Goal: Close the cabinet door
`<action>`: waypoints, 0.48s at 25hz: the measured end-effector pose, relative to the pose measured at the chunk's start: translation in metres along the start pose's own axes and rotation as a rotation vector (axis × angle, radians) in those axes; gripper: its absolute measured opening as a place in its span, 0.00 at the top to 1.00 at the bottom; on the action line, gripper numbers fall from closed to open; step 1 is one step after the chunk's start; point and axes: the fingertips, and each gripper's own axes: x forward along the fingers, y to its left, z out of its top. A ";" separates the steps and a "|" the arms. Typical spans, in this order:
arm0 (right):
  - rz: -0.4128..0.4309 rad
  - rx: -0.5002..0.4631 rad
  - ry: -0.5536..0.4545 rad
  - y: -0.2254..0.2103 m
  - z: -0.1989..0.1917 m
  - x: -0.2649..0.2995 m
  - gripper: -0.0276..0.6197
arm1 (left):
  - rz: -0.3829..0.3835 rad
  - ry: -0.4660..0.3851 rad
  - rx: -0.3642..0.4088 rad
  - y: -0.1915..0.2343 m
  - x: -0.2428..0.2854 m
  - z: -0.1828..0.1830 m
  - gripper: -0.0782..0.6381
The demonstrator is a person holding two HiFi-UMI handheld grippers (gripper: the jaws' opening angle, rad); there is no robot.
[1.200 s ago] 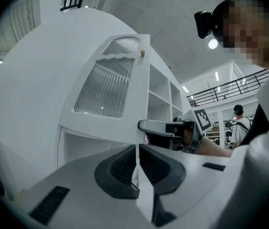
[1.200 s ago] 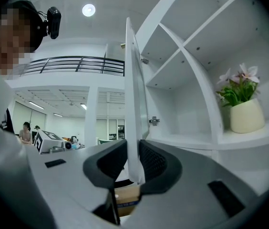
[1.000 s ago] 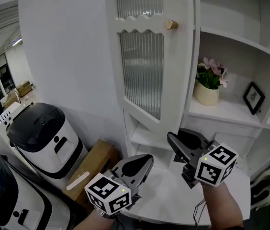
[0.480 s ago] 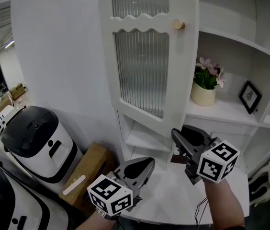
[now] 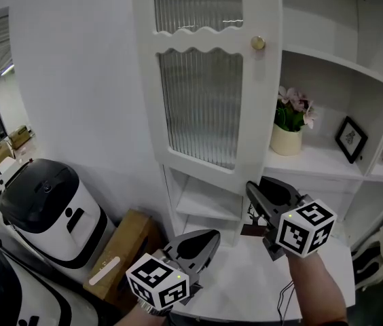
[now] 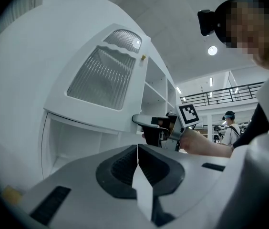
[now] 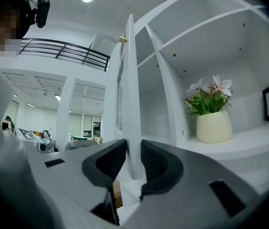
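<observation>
Head view showed the white cabinet (image 5: 334, 63) with its ribbed-glass cabinet door (image 5: 205, 80) ajar, the free edge near the divider. My right claw (image 7: 133, 151) had just been opening. The door's edge stood between its pads, not pinched, so I judged a push was needed next, since the door was not yet shut. On the shelf (image 5: 314, 161) a cream pot (image 5: 286, 141) held pink flowers (image 5: 293, 104), with a picture frame (image 5: 349, 139) beside it. My left claw (image 6: 137, 149) was closed on nothing.
</observation>
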 end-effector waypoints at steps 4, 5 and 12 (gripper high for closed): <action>-0.055 -0.024 0.008 -0.009 0.000 0.003 0.81 | -0.008 0.004 0.000 -0.001 0.000 -0.001 0.88; -0.062 -0.025 0.010 -0.011 0.000 0.004 0.81 | -0.010 0.006 0.001 -0.002 0.001 -0.002 0.88; -0.128 -0.052 0.015 -0.023 0.000 0.008 0.78 | -0.011 0.014 0.004 -0.001 -0.002 -0.003 0.88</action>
